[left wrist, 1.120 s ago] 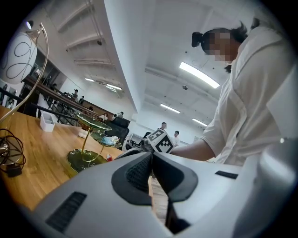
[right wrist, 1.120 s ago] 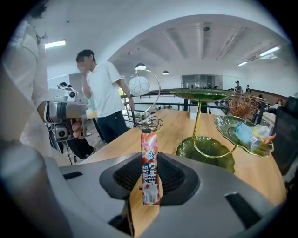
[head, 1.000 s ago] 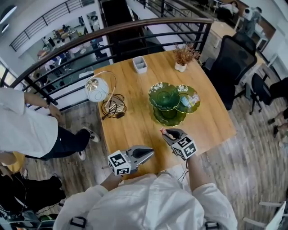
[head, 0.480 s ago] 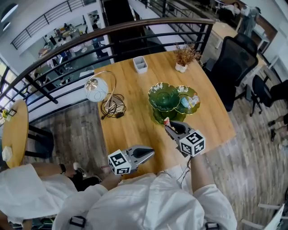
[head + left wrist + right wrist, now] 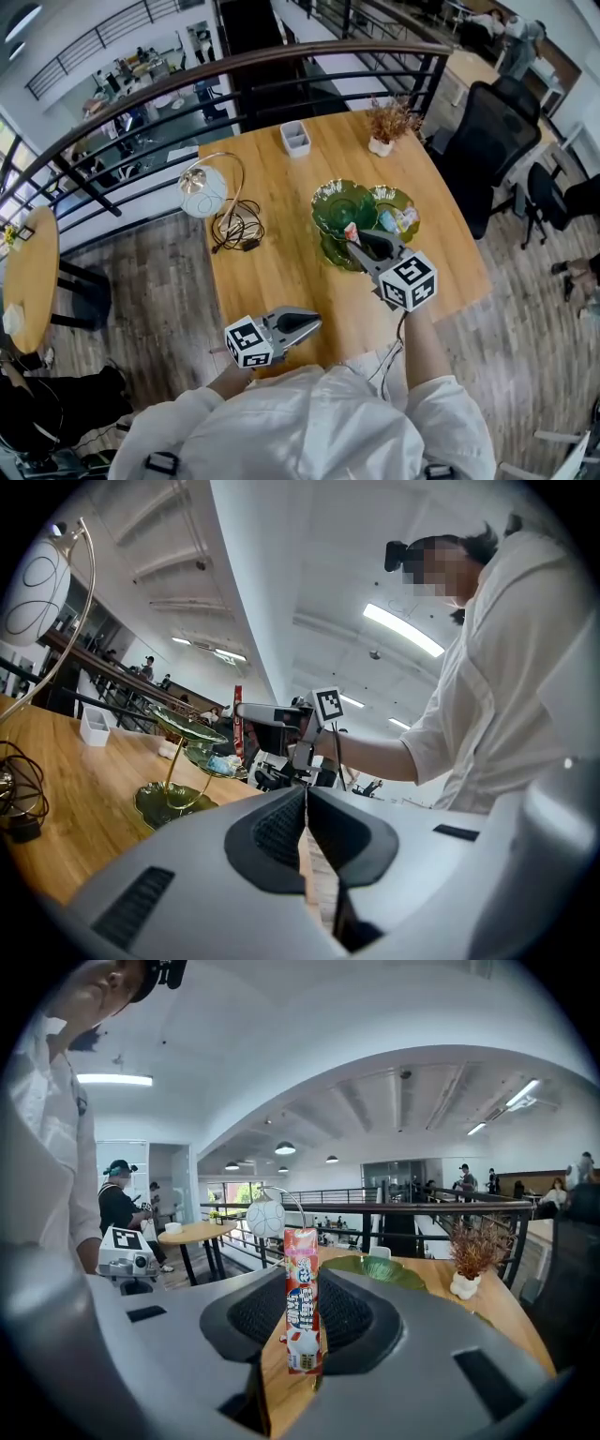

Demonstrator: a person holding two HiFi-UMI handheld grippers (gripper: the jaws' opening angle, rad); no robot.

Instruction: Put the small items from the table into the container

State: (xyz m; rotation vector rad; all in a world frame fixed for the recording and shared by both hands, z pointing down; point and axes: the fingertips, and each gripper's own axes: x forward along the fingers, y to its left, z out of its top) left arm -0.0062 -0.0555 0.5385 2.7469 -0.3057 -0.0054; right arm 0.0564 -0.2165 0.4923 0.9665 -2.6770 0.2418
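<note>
A green tiered leaf-shaped dish (image 5: 343,208) stands on the wooden table (image 5: 272,267); its side tray holds small packets (image 5: 398,218). My right gripper (image 5: 359,238) hovers over the dish's near edge, shut on a red and white candy stick (image 5: 302,1309) that stands upright between its pads. The stick's tip (image 5: 351,231) shows in the head view. My left gripper (image 5: 307,322) rests near the table's front edge, jaws shut, nothing in them. From the left gripper view the dish (image 5: 187,733) and the raised right gripper (image 5: 281,714) lie ahead.
A globe lamp (image 5: 203,192) with coiled cable (image 5: 236,228) stands at the table's left. A white box (image 5: 293,138) and a dried plant pot (image 5: 382,142) sit at the far edge. A railing (image 5: 234,84) runs behind; a black office chair (image 5: 487,141) is on the right.
My right gripper has risen from the table's front and moved away from me to the dish, carrying the candy stick. The left gripper stayed put. The person at left walked out of view.
</note>
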